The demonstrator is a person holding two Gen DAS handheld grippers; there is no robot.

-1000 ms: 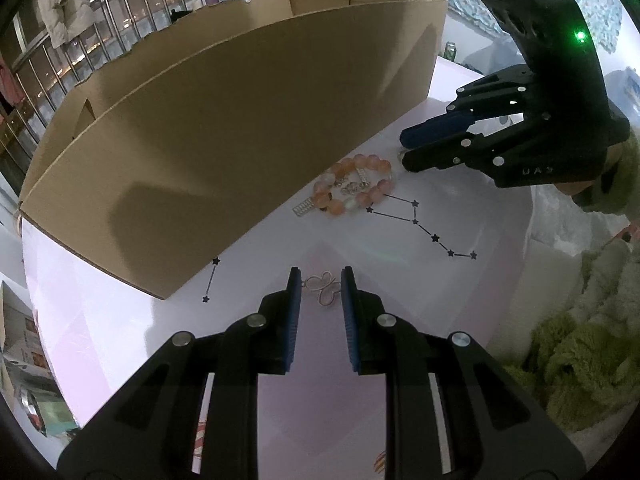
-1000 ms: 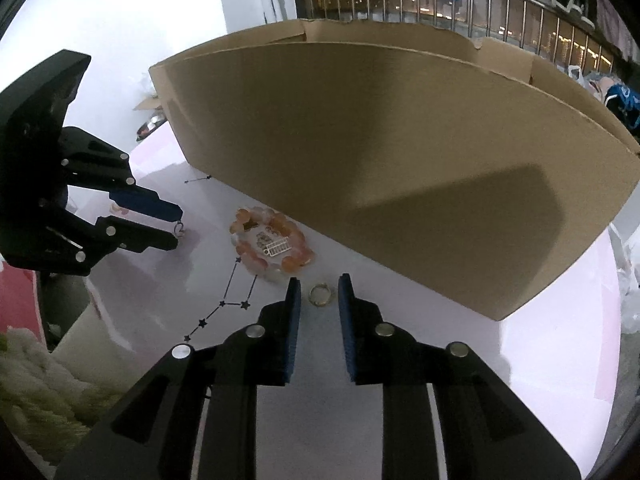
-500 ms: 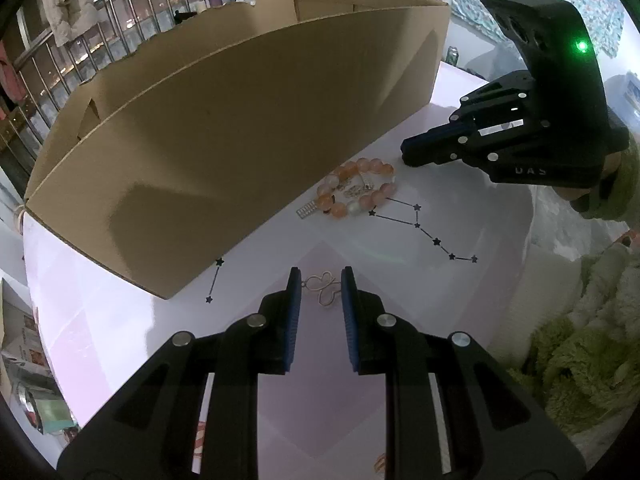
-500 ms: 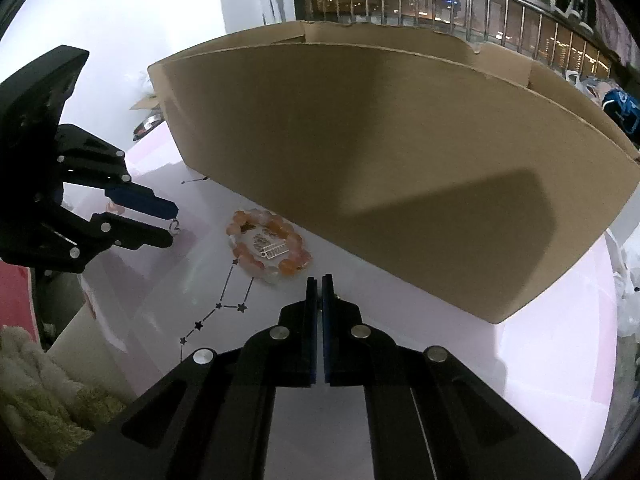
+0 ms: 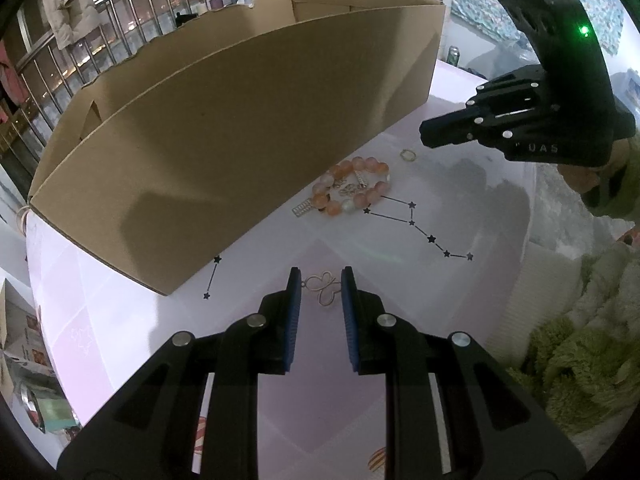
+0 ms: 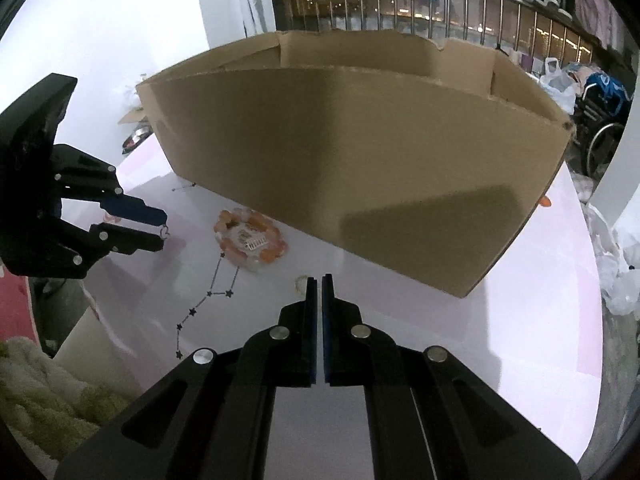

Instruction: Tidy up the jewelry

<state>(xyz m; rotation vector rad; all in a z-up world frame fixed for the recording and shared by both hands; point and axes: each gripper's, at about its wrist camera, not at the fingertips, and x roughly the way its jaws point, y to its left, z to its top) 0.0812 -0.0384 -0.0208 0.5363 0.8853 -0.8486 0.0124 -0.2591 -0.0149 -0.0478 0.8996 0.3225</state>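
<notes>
Left wrist view shows your left gripper held narrowly apart around the wire charm, untouched on the table, while your right gripper, closed empty, sits just right of the ring.

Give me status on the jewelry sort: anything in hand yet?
Done: nothing visible; the cardboard box hides its inside. In hand: left tongs straddle a silver butterfly charm, grip unclear. Right tongs are shut on nothing, with the small ring lying beside them. Left: the ring and pink bead bracelet sit on the table.
</notes>
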